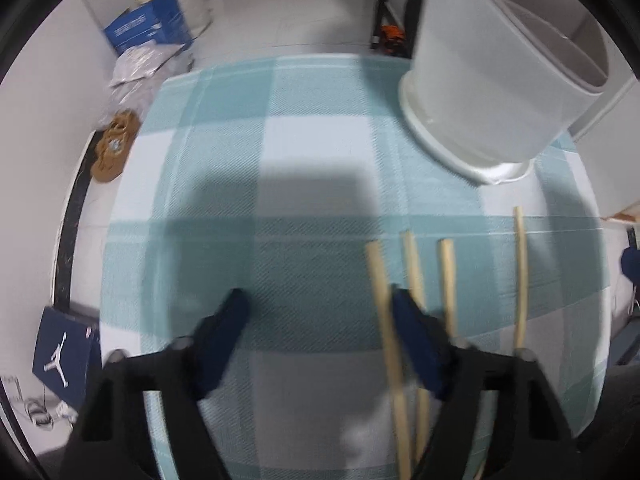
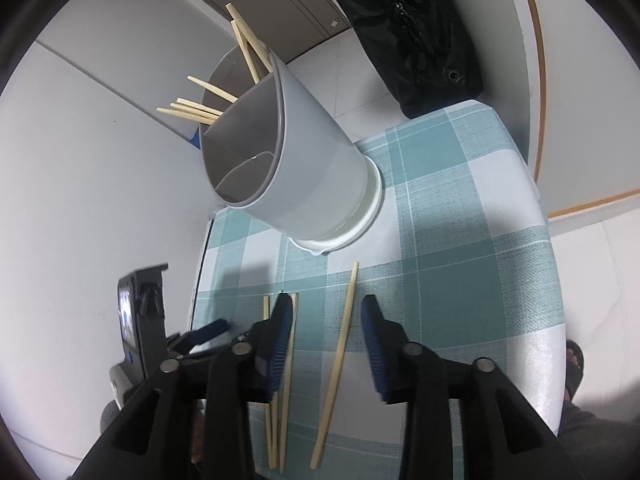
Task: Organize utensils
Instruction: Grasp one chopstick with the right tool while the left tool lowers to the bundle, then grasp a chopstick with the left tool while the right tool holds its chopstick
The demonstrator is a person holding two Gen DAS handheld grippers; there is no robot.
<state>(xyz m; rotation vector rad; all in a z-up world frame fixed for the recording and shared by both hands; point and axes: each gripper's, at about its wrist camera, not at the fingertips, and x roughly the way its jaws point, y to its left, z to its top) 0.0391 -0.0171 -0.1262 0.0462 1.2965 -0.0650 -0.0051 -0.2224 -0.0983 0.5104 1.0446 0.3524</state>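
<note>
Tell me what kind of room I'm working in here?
Probably a lived-in home or small apartment room, not a kitchen proper. A checked tablecloth covers the table, slippers and a shoe box sit on the tiled floor, and a divided utensil holder stands with chopsticks beside it.

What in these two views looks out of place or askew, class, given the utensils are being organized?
Four chopsticks lie loose on the checked tablecloth, not in the white holder. The chopsticks already in the holder splay at different angles. Nothing looks spilled or broken.
</note>
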